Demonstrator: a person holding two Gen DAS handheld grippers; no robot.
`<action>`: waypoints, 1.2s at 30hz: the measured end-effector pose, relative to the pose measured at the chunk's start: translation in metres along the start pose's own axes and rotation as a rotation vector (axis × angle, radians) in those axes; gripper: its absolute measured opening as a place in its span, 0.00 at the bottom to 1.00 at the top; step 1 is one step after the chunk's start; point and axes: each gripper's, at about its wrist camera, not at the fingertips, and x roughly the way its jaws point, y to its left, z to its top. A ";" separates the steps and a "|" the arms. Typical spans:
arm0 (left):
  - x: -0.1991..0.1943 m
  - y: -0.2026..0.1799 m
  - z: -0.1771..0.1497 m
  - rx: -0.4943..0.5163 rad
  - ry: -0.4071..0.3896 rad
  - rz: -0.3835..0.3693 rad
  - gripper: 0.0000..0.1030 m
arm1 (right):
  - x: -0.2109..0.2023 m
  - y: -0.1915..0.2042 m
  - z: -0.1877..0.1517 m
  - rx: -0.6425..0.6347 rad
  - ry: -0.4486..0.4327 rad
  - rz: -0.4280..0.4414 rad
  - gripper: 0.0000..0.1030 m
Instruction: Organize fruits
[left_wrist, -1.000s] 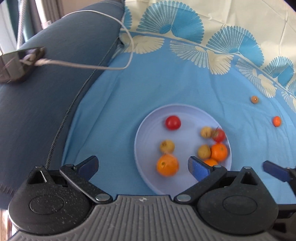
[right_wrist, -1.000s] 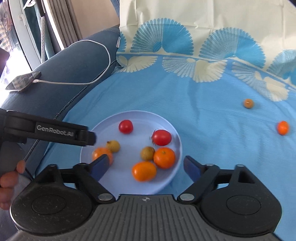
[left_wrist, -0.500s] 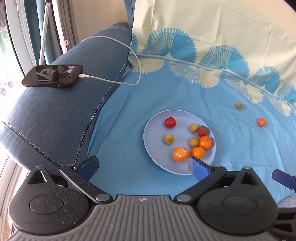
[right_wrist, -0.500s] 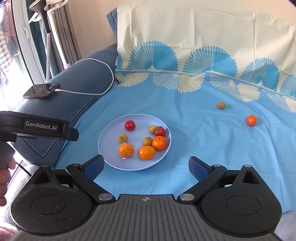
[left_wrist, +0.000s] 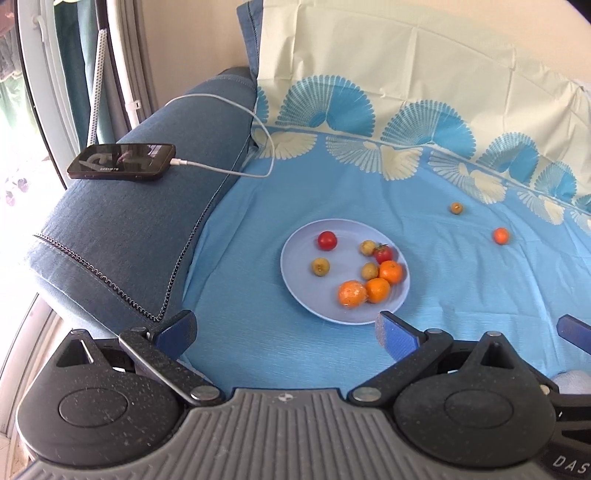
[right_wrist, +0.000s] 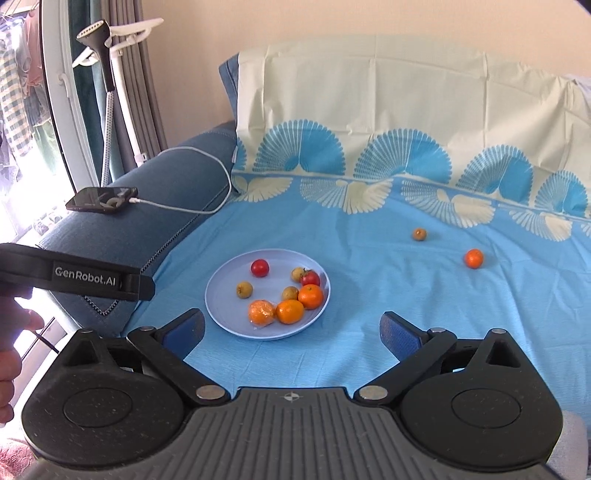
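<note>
Both tongs stand wide apart and hold nothing. The right gripper has just been opening, with only blue cloth between its fingers; the left gripper gapes as wide as before. Since a second ago both have drawn back from the plate, which then sat right at their tips and now lies well ahead, with seven fruits on it. A small orange and a brownish fruit lie loose on the cloth, beyond the right gripper's right finger. A phone now shows sharply, far ahead-left of the left gripper.

Hand cut by left edge; right claw's blue tip cut by right edge.
</note>
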 end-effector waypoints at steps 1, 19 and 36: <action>-0.004 -0.002 -0.001 0.003 -0.011 -0.002 1.00 | -0.004 0.000 0.000 0.001 -0.008 -0.001 0.98; -0.033 -0.004 -0.007 -0.003 -0.040 -0.003 1.00 | -0.039 0.000 -0.006 -0.006 -0.090 -0.002 0.99; -0.044 -0.002 -0.008 -0.013 -0.037 0.008 1.00 | -0.048 0.005 -0.007 -0.027 -0.112 0.004 0.99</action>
